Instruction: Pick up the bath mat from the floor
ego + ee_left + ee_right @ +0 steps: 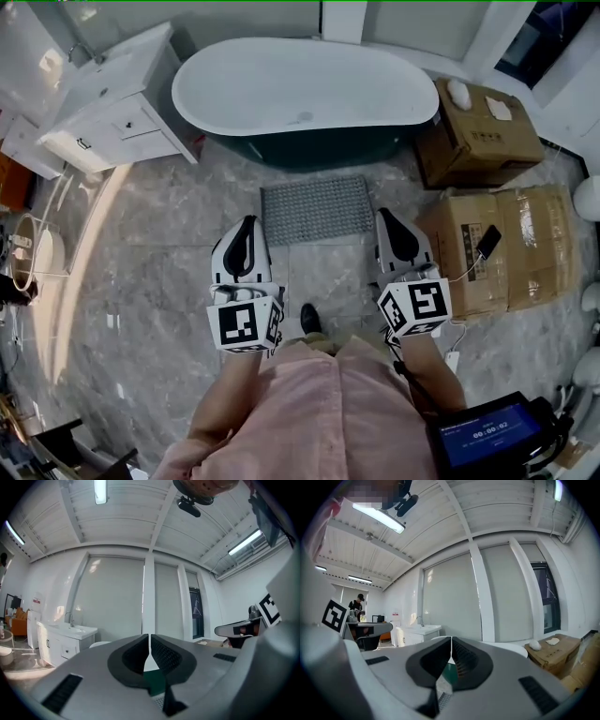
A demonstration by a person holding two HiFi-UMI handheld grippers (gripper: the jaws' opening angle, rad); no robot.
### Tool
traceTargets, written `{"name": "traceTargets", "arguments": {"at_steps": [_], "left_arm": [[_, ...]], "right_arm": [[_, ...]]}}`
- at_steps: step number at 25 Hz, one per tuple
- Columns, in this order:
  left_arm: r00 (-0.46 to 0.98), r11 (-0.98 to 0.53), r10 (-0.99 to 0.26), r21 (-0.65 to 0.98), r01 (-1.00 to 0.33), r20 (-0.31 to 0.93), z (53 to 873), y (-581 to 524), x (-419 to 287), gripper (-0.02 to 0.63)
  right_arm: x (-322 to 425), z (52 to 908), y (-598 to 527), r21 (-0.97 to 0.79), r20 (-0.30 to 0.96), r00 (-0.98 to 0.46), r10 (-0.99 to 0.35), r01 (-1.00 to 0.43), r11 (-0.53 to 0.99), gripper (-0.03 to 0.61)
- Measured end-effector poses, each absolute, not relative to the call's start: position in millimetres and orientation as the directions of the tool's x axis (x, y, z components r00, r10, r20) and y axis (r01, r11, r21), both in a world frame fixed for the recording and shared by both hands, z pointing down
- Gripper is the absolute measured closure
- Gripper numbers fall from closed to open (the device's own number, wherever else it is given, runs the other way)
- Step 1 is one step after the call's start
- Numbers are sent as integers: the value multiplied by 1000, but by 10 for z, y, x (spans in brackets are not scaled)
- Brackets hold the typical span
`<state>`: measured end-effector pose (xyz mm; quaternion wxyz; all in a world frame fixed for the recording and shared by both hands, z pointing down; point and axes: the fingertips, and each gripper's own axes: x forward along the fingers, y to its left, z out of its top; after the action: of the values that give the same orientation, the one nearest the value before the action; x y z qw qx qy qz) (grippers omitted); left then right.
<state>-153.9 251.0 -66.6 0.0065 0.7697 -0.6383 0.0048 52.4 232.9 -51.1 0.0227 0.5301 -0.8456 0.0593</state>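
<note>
Bath mat (316, 208) below, between left claw (249, 225) and right claw (385, 217)

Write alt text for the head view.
Seen from above, a grey bath mat lies flat on the floor before a white bathtub. A person holds the left gripper and right gripper, both shut and empty, flanking its near edge; cardboard boxes stand at right.
</note>
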Motion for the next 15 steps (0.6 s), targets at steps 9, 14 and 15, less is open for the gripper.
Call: {"name": "traceTargets", "arguments": {"at_steps": [9,14,15], "left_arm": [[208,-206,-976,29,-978,60,-519,2234,-1607,577],[209,-209,-975,10,-978,75,-419,2075,-1461,577],[206,-206,-976,8,-979,76,-409,2030,-1442,577]], "right_arm": [[507,-506,2105,-59,128,-415,-901,-910,411,560],[675,-337,1955,-87,136,-407,-903,-913,398,560],[693,-300,1904,-92,138,-409,-902,-912,399,560]]}}
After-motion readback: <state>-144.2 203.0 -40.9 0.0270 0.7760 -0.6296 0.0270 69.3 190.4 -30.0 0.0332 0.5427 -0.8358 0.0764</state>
